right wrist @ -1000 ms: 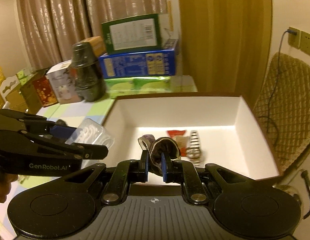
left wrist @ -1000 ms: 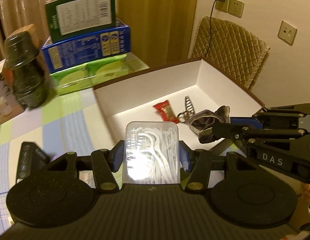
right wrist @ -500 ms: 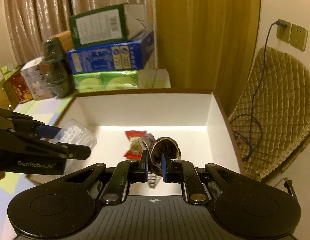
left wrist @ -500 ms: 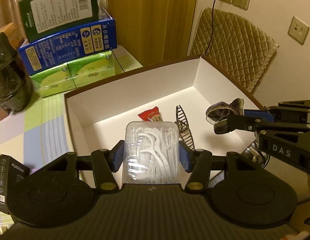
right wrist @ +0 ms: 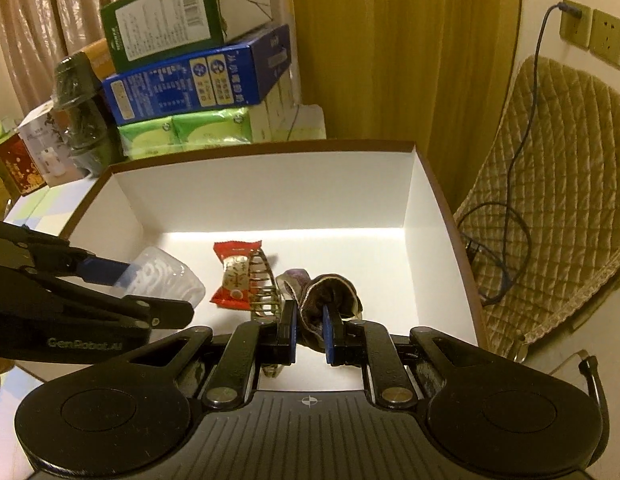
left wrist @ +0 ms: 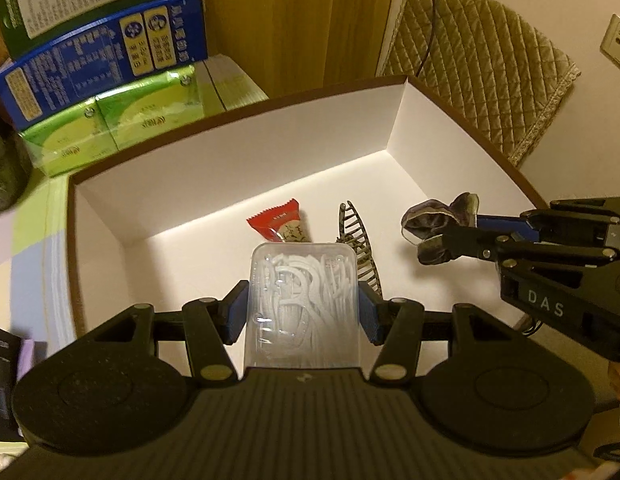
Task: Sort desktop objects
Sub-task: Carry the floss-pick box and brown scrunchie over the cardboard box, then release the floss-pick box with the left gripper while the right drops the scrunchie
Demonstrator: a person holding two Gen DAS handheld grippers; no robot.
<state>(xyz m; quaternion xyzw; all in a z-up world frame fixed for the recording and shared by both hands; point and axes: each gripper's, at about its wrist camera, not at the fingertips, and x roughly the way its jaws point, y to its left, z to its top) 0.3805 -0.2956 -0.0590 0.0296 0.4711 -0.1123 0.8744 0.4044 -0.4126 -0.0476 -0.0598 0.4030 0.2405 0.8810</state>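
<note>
Left tool (left wrist: 303, 312) clamped on clear floss-pick case (left wrist: 304, 300), held over white box (left wrist: 238, 168), right tool (right wrist: 310, 330) clenched on dark cloth (right wrist: 329, 292) above box, snack packet (left wrist: 280, 226) and hair clip (left wrist: 359, 248) lying inside box

My left gripper (left wrist: 303, 309) tilts steeply down, its pads clamped on a clear case between them. My right gripper (right wrist: 310, 330) angles down beside it, jaws nearly together, pinching a dark cloth.
</note>
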